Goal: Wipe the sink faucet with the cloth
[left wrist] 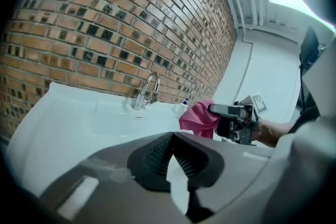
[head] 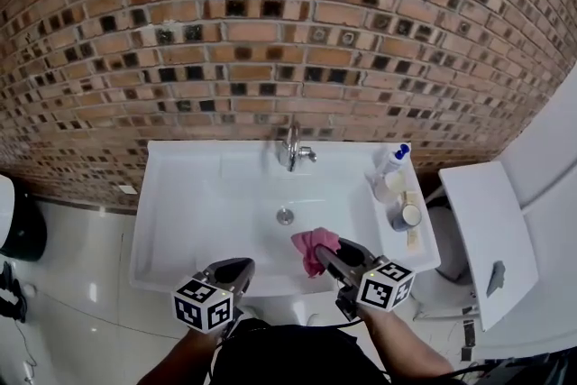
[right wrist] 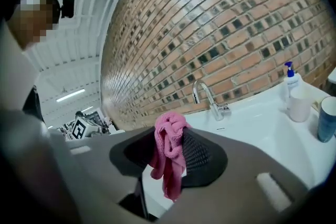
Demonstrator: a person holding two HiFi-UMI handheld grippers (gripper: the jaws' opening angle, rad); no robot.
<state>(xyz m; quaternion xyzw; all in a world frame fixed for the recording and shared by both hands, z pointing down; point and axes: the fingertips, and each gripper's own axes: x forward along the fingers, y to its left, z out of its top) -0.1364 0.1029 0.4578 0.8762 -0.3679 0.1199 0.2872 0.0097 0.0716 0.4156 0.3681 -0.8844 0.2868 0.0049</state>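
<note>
Brick wall behind white sink; faucet upright at centre of back rim. Right hand-held gripper pinches bunched pink cloth over front of basin, well apart from faucet. Left hand-held gripper near front rim, jaw tips pressed together, nothing between. Pump bottle and cup on sink's right ledge.

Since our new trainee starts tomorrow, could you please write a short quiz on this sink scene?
1. Which claw holds the pink cloth?
2. True or false: the cloth is touching the faucet.
3. The pump bottle stands at the sink's: A) left side, B) right side, C) drain.
Key: 1 the right claw; 2 false, they are apart; 3 B.
</note>
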